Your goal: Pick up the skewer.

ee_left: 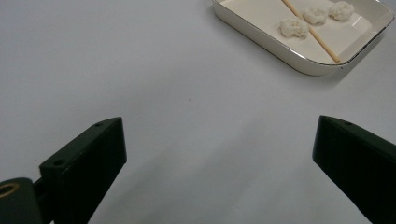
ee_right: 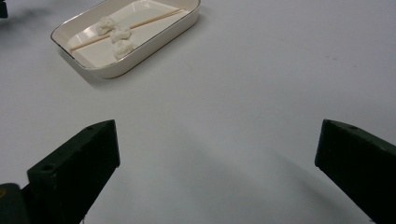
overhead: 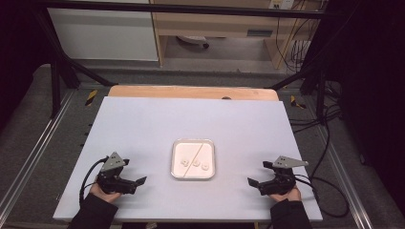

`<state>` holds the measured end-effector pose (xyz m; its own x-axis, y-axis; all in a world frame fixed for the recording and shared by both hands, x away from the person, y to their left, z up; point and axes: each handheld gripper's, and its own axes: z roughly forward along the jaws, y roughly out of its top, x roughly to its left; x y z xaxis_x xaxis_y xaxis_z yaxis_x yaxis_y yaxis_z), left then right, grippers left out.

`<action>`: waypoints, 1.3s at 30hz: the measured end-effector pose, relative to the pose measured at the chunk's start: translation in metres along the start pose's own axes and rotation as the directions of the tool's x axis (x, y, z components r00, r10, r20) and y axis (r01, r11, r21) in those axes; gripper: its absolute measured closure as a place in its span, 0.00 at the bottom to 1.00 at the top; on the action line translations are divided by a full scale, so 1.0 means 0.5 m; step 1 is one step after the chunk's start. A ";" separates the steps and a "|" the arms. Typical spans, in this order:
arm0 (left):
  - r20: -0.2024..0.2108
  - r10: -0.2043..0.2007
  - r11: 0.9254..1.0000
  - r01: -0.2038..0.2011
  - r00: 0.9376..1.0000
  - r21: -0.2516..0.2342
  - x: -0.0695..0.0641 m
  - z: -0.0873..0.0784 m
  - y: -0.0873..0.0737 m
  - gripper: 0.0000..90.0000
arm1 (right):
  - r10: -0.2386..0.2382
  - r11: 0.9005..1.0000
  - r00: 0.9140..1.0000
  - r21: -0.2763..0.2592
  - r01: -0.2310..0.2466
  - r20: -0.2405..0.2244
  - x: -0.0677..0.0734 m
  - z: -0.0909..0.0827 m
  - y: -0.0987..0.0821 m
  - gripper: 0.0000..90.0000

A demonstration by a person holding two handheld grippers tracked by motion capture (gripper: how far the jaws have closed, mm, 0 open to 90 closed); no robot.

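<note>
A white square tray (overhead: 177, 172) (ee_left: 261, 29) (ee_right: 154, 42) sits at the middle of the white table. In it lie a thin wooden skewer (overhead: 198, 151) (ee_left: 322, 41) (ee_right: 149, 20) and three small white lumps (overhead: 193, 164) (ee_left: 294, 27) (ee_right: 120, 33). My left gripper (overhead: 135, 177) (ee_left: 219, 172) rests on the table left of the tray, open, nothing between its jaws. My right gripper (overhead: 258, 174) (ee_right: 217, 172) rests to the tray's right, also open and empty. Both point inward at the tray.
The white board (overhead: 143, 124) covers a wooden table (overhead: 191, 92). Black frame bars (overhead: 62, 52) rise at the far corners, cables (overhead: 329, 143) trail at the right. A cabinet (overhead: 102, 33) and shelving (overhead: 215, 24) stand beyond the table.
</note>
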<state>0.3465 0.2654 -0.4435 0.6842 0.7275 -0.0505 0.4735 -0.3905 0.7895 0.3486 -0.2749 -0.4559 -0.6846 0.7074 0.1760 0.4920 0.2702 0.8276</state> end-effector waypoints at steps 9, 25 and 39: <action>-0.006 0.001 1.000 -0.001 1.000 0.002 -0.005 0.000 0.006 0.04 | 0.002 1.000 1.000 0.004 -0.002 0.001 0.001 0.002 0.000 0.01; -0.006 0.004 1.000 -0.004 1.000 0.019 -0.027 0.016 0.024 0.05 | 0.000 1.000 1.000 0.019 -0.001 0.012 0.002 0.006 -0.001 0.01; 0.006 0.032 0.999 -0.032 0.999 0.033 -0.059 0.029 0.057 0.06 | -0.010 1.000 1.000 0.022 0.010 0.016 0.002 0.005 -0.002 0.01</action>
<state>0.3479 0.2247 -0.4282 0.7021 0.7115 -0.0290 0.4697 -0.4322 0.7698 0.3490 -0.2726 -0.4579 -0.6809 0.7149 0.1589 0.4968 0.2915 0.8175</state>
